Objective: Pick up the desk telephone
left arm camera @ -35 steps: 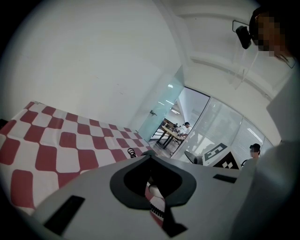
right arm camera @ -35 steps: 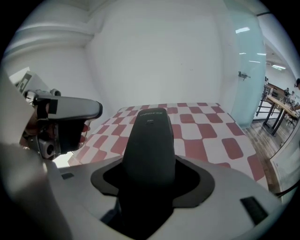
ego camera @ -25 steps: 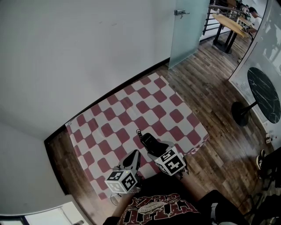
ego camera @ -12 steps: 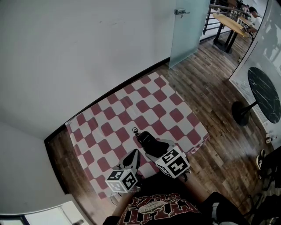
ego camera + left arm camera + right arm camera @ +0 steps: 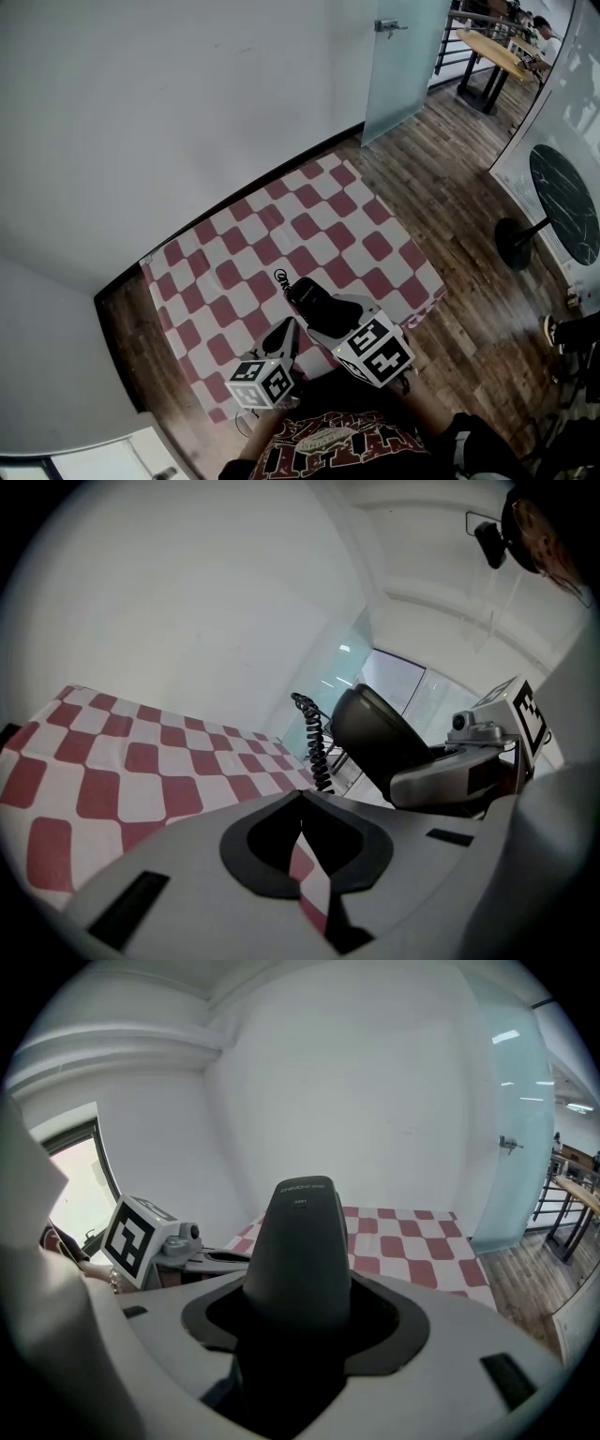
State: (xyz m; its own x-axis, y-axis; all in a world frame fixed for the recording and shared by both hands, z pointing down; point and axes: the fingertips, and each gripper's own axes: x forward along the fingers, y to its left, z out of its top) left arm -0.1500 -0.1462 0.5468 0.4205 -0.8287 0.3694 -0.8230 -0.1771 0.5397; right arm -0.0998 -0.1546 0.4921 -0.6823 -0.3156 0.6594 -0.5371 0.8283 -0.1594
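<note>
Right claw (image 5: pixel 298 1309) gripping handset (image 5: pixel 300 1227), left claw (image 5: pixel 301 841) closed, over cloth (image 5: pixel 281 225) edge

handset (image 5: pixel 298 1241) lower end hidden, person (image 5: pixel 328 448) cropped

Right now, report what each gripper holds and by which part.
The right gripper is shut on the black telephone handset, clamping one end; the other end juts out past the jaws. The left gripper holds nothing, jaws together.

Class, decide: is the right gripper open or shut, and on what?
Shut on the handset: the right gripper clamps both its sides, no gap.
</note>
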